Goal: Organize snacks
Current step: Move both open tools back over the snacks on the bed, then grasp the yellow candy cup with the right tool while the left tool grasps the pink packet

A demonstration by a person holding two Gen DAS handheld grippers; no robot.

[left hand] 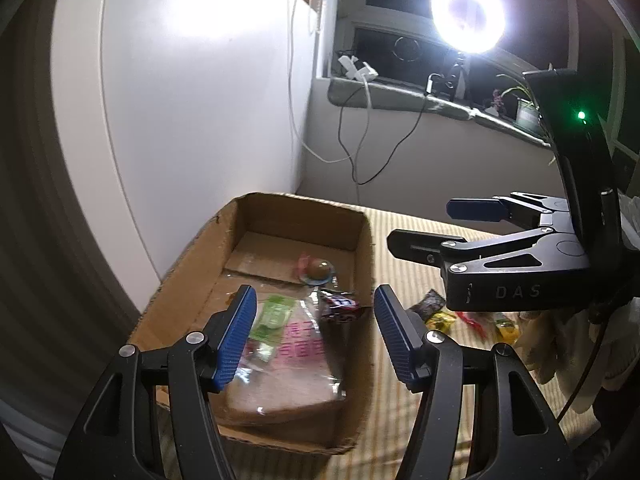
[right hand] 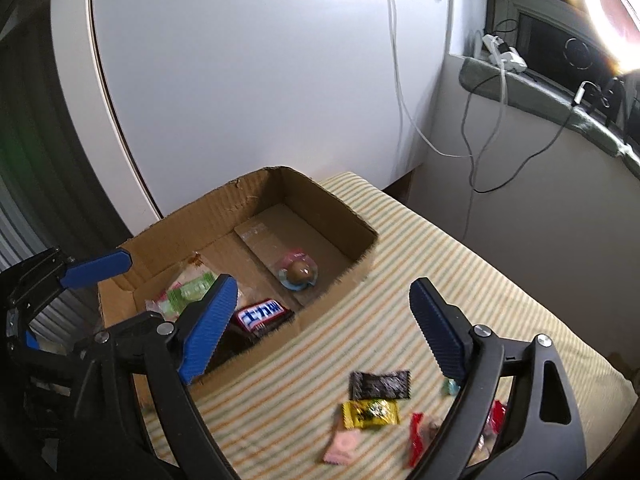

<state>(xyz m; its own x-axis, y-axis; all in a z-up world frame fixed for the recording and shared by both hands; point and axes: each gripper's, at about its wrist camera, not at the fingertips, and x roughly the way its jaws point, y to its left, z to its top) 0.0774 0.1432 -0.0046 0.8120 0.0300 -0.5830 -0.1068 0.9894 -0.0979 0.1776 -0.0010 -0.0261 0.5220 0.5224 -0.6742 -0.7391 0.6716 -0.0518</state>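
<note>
Both the left gripper (left hand: 314, 334) and right gripper (right hand: 320, 328) stand released, nothing between their pads. Remaining small crinkly foil-wrapped candies – a yellow wrapper (right hand: 370, 413), a black one (right hand: 379, 385) – lie on the striped cloth (right hand: 460, 264) beside the open brown cardboard box (right hand: 352, 276). Light, slippery, probably crushable – best pinched across the middle.

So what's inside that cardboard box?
The cardboard box holds a clear bread bag, a green packet, a chocolate bar and a round sweet. Whatever lies beneath the bag is hidden.
</note>
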